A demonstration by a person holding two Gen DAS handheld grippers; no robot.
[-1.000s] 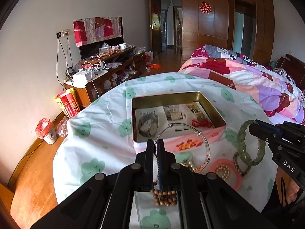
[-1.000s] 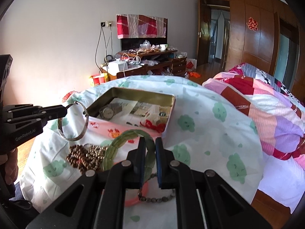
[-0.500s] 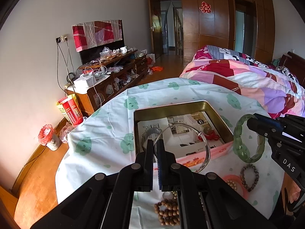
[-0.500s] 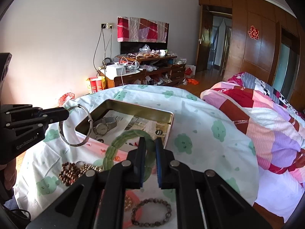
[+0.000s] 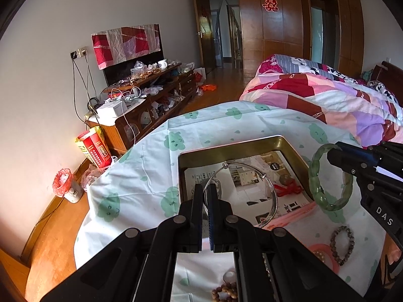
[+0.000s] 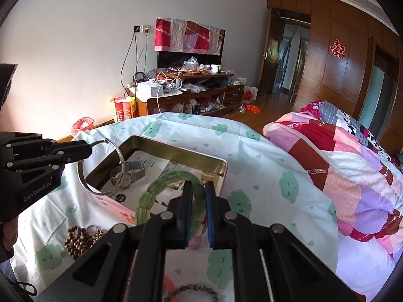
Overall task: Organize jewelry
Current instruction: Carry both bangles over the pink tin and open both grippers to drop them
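Note:
My left gripper (image 5: 205, 188) is shut on a thin silver bangle (image 5: 270, 185), which hangs over the near left part of the open gold tin (image 5: 226, 148). Seen from the right wrist, the left gripper (image 6: 89, 151) holds the silver bangle (image 6: 83, 178) at the tin's (image 6: 176, 151) left corner. My right gripper (image 6: 197, 188) is shut on a green jade bangle (image 6: 151, 193) above the tin's near edge. From the left wrist, the right gripper (image 5: 332, 154) and the green bangle (image 5: 313, 176) sit by the tin's right wall. A watch (image 6: 128, 173) and a red cord piece (image 5: 287, 188) lie in the paper-lined tin.
Wooden beads (image 6: 78, 241), a dark bead bracelet (image 5: 341, 244) and a pink ring-shaped piece (image 5: 325, 254) lie on the cloud-print tablecloth (image 5: 141, 176) near me. A quilted bed (image 6: 352, 163) stands to the right, and a cluttered cabinet (image 6: 191, 93) stands against the far wall.
Both grippers have moved forward with their bangles, from over the loose jewelry to over the tin. Both grips are unchanged.

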